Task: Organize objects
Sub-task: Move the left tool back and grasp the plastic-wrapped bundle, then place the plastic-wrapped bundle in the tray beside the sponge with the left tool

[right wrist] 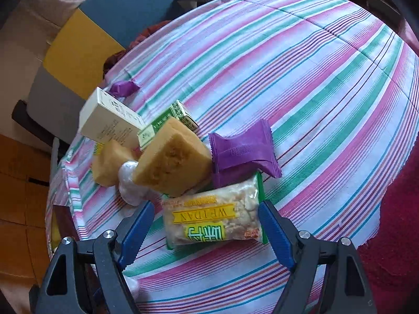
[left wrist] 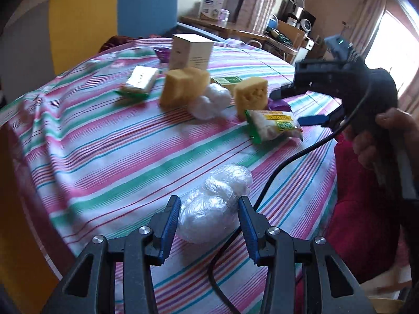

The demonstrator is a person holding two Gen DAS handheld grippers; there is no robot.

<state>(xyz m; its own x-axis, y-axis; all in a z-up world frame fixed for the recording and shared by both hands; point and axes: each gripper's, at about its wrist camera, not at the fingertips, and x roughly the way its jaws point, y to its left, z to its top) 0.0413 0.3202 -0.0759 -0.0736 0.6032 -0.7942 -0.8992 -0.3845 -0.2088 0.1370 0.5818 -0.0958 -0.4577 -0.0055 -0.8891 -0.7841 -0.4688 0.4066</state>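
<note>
Fingers of the left gripper (left wrist: 209, 209) pinch a crumpled clear plastic wad (left wrist: 214, 204) at six o'clock on the striped tablecloth (left wrist: 117, 157), while the right gripper (right wrist: 207, 219) hangs wide around a snack packet (right wrist: 212, 217), its pads not touching it.

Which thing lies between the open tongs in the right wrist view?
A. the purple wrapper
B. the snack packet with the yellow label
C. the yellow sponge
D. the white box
B: the snack packet with the yellow label lies on the striped cloth between the two blue pads of the right tongs, which stand wide and do not press it; the purple wrapper, yellow sponge and white box lie farther away.
</note>
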